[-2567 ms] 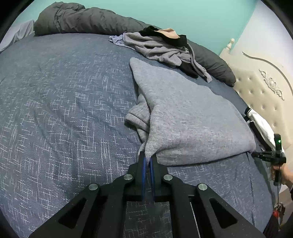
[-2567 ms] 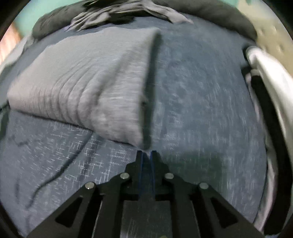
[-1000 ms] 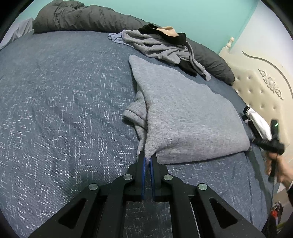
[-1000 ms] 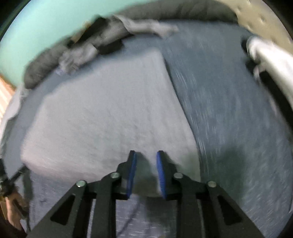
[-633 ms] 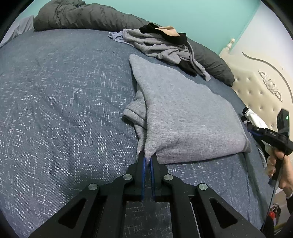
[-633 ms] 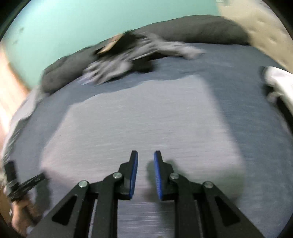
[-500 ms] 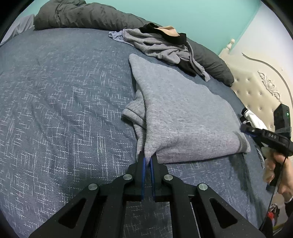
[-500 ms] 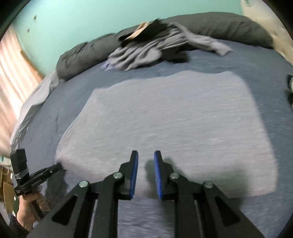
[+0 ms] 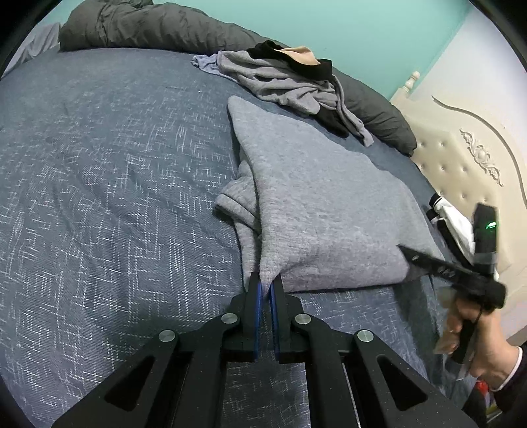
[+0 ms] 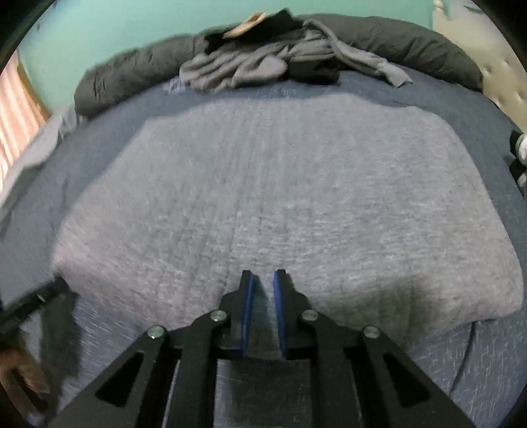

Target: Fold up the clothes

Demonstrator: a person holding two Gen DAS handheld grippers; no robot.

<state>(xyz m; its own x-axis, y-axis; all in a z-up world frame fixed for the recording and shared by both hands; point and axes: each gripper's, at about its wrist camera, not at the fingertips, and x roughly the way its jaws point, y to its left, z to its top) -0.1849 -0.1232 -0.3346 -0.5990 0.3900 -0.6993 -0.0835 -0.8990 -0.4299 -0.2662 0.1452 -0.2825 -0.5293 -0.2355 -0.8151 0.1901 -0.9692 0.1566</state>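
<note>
We see the folded grey knit sweater [image 9: 322, 210] lying on the dark blue patterned bed [image 9: 98, 184]. Our left gripper [image 9: 265, 284] pinches its near corner between closed fingers. Our right gripper [image 10: 263, 280] hovers at the opposite edge, its fingers narrowly parted and just closing, gripping nothing.

1 folded light-grey knit sweater [image 9: 329, 210] mid-bed. 1 heap of loose clothes [image 9: 283, 82] at 12 o'clock in the left wrist view: approx 3 garments showing, namely grey, black, tan; exact no. can't tell. 1 long dark-grey rolled duvet [image 9: 158, 29] along the far edge. 1 blue patterned bed cover [image 9: 98, 171]. 1 cream tufted headboard [image 9: 461, 164] at 3 o'clock. 1 white-and-black item [image 9: 451, 224] beside it. 2 black grippers, 2 blue-padded fingers [image 10: 247, 296] each.
</note>
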